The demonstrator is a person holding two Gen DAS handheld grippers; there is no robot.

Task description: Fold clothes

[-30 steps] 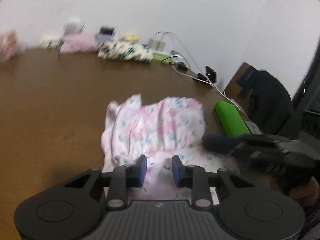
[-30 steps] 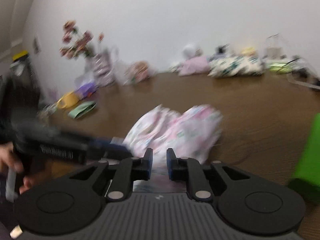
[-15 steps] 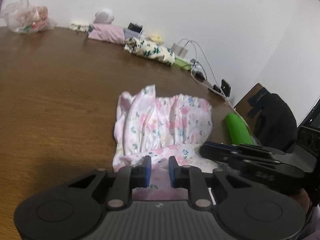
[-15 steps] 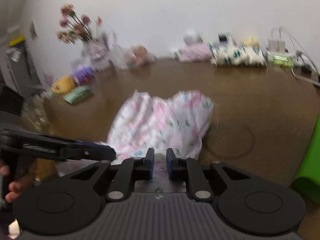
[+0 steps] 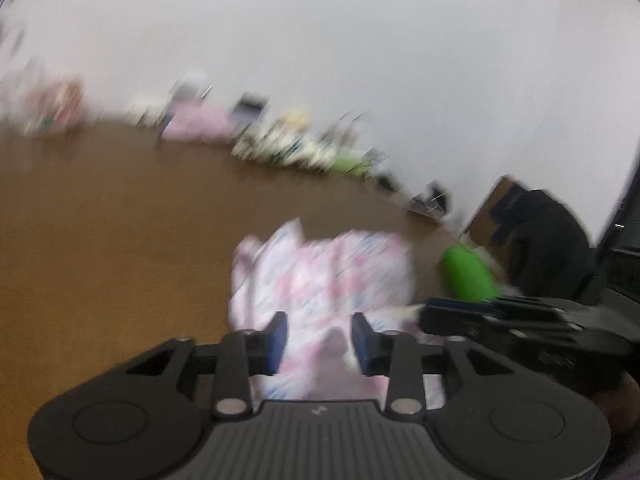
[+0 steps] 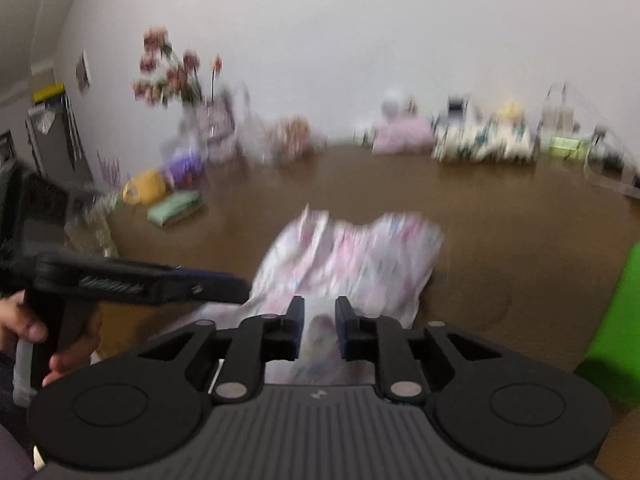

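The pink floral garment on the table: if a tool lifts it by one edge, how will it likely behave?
The pink floral garment lies rumpled in soft folds, so it probably droops and hangs limp rather than holding shape. It looks thin, so likely light. Pushed across the wooden table, it would probably bunch up instead of sliding as one piece.

Garment [image 5: 320,276]: white-pink, small floral print, blue-green flecks. Table [image 5: 100,220]: brown wood. Wall [image 5: 360,40]: plain white. Roll [image 5: 468,276] at table edge: bright green. Left gripper [image 5: 320,334], right gripper [image 6: 319,326]: black bodies, blue pads. Folded cloth [image 6: 484,142] by wall: cream, dark floral. Flowers [image 6: 172,72]: pink. Mug [image 6: 146,192]: yellow.
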